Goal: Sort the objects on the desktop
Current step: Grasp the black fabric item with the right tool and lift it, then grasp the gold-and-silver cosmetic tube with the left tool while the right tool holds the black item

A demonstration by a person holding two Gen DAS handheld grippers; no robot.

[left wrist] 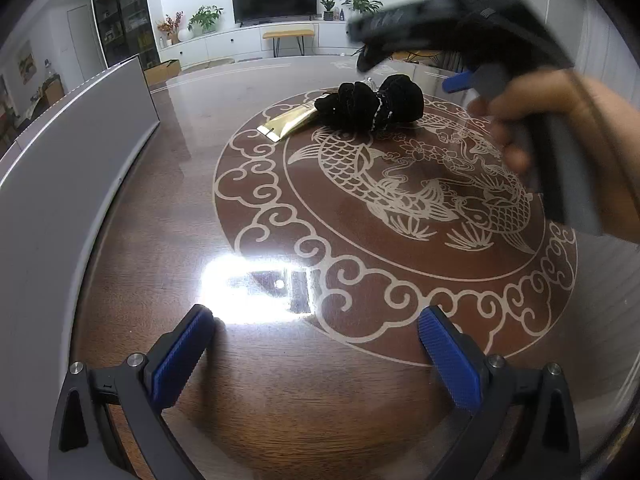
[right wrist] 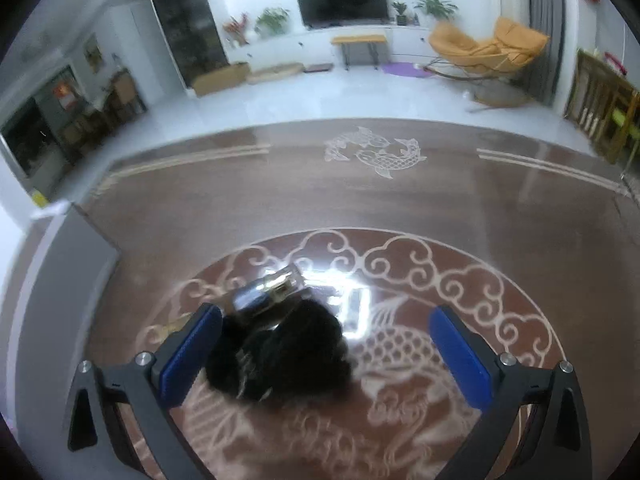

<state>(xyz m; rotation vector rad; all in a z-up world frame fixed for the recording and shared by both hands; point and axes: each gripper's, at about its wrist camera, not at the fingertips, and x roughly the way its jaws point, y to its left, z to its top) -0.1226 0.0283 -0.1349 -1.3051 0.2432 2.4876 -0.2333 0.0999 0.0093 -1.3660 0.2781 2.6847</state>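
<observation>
Both my grippers have jaws spread wide, holding nothing: left gripper [left wrist: 312,344] low over the brown tabletop [left wrist: 180,208], right gripper [right wrist: 326,344] above the black scrunchie [right wrist: 280,356]. Scrunchie lies mid-tabletop, well from every edge, touching a gold tube [left wrist: 286,122] beside it.

Both grippers, left gripper [left wrist: 312,344] and right gripper [right wrist: 326,346], share black angular arms, silver round screws and blue ribbed pads [right wrist: 190,354]. A bare-skinned hand [left wrist: 560,132] shows at three o'clock.
</observation>
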